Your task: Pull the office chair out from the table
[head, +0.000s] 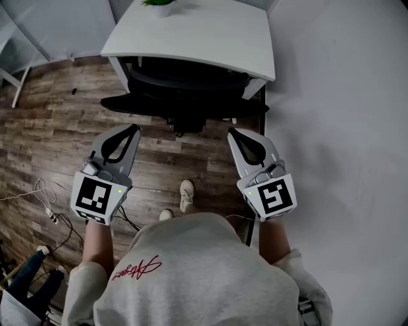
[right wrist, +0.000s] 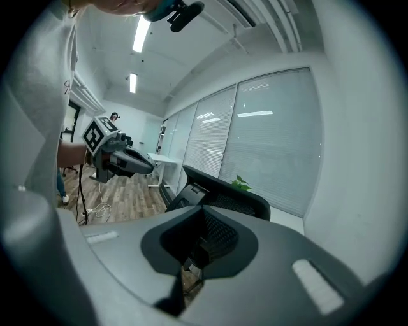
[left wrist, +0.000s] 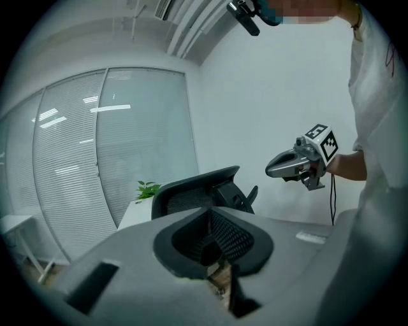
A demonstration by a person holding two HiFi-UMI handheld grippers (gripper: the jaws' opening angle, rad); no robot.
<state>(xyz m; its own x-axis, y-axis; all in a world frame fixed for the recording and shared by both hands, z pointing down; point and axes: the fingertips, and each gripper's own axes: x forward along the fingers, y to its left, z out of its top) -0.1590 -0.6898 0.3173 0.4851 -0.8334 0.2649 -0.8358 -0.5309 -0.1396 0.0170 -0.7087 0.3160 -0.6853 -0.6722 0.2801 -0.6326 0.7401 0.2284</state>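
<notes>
Office chair [head: 182, 95] stands pushed under the white table [head: 210, 38], its back toward the person. The left hand-held gripper [head: 132, 129] and right hand-held gripper [head: 233, 133] each have jaws together and empty, apparently just short of the chair.

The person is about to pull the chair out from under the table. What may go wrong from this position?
1. Both the left gripper and the right gripper are shut and short of the office chair; unless they open, they may slip off its backrest.
2. The chair sits deep under the table; a crooked pull might catch it and shake the potted plant.
3. Cables lie on the floor by the person's left side; stepping back could snag them.
</notes>
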